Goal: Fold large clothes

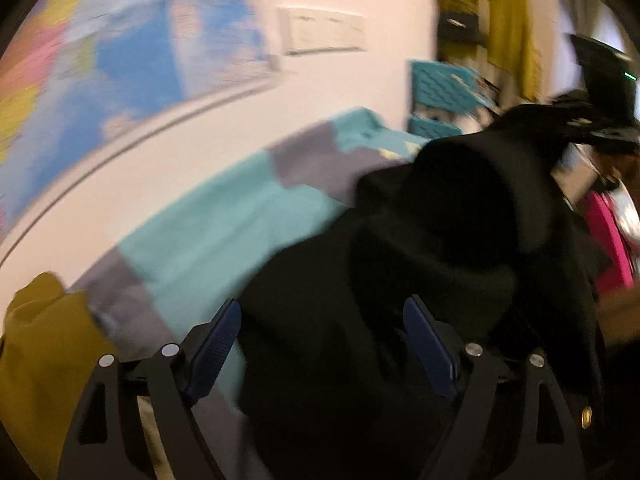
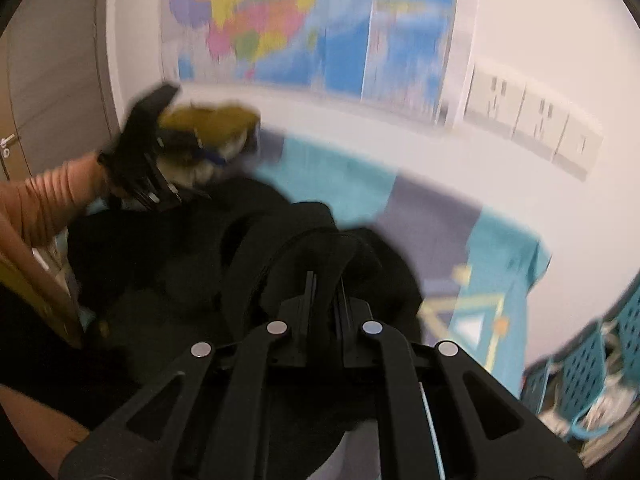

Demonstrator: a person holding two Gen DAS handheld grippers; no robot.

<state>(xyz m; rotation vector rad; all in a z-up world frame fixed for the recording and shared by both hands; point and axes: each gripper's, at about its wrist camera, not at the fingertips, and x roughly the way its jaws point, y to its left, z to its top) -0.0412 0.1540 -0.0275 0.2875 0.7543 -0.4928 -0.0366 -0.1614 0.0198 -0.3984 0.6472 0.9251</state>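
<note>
A large black garment [image 1: 400,280] lies bunched on a teal and grey cover [image 1: 224,232]. My left gripper [image 1: 324,344] stands open over it, and its blue pads [image 1: 216,348] sit wide apart, not pressing the cloth. My right gripper [image 2: 324,292] is shut on a fold of the black garment [image 2: 180,260]. In the left wrist view the cloth rises in a peak to the right gripper [image 1: 600,120] at the upper right. In the right wrist view the left gripper [image 2: 200,152] is at the far left, held by a hand with an orange sleeve [image 2: 44,200].
A mustard garment [image 1: 40,352] lies at the cover's left end, also visible behind the left gripper [image 2: 208,120]. Teal baskets [image 2: 580,368] stand at the right. A map [image 2: 320,20] and sockets [image 2: 532,120] are on the white wall. Mustard clothes [image 1: 508,28] hang at the back.
</note>
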